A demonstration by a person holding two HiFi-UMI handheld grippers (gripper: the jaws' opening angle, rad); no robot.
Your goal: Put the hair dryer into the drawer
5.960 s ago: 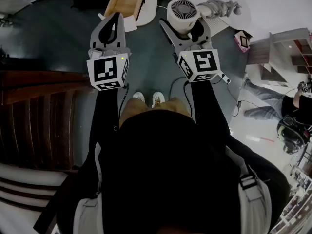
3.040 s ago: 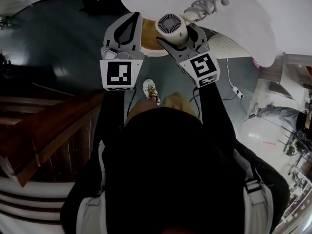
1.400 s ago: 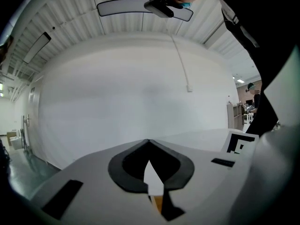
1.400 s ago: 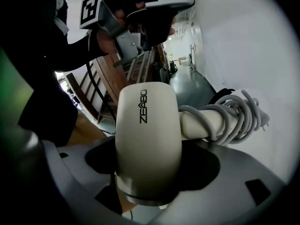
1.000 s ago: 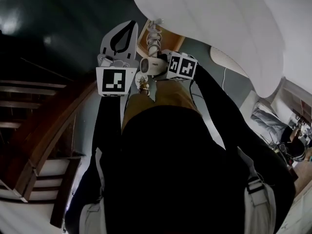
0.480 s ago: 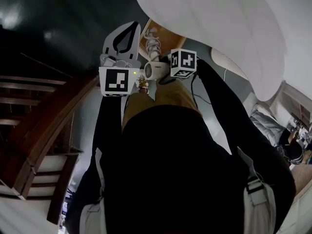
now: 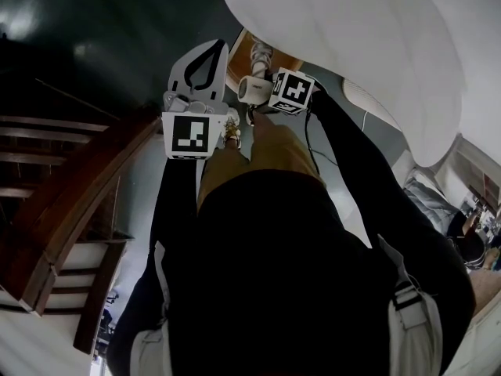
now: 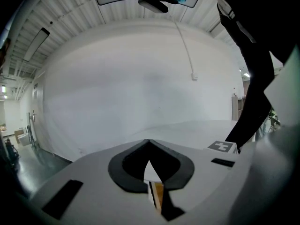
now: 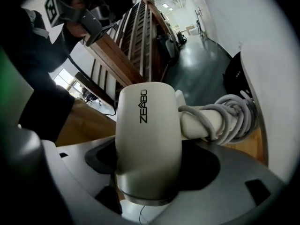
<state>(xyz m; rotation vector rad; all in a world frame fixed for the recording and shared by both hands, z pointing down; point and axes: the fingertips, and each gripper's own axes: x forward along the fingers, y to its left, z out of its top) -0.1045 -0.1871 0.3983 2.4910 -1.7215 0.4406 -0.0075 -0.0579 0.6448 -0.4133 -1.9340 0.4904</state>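
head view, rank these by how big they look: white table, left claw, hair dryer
1. white table, by far the largest.
2. left claw, though it is nearer the camera.
3. hair dryer, only partly visible, so its true size is unsure.

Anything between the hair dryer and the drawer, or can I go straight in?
Nothing visible blocks it. The hair dryer, held in the right gripper's jaws, has its cord-wrapped handle over the wooden drawer, just under the white tabletop. The left gripper, shut and empty, sits beside the path.
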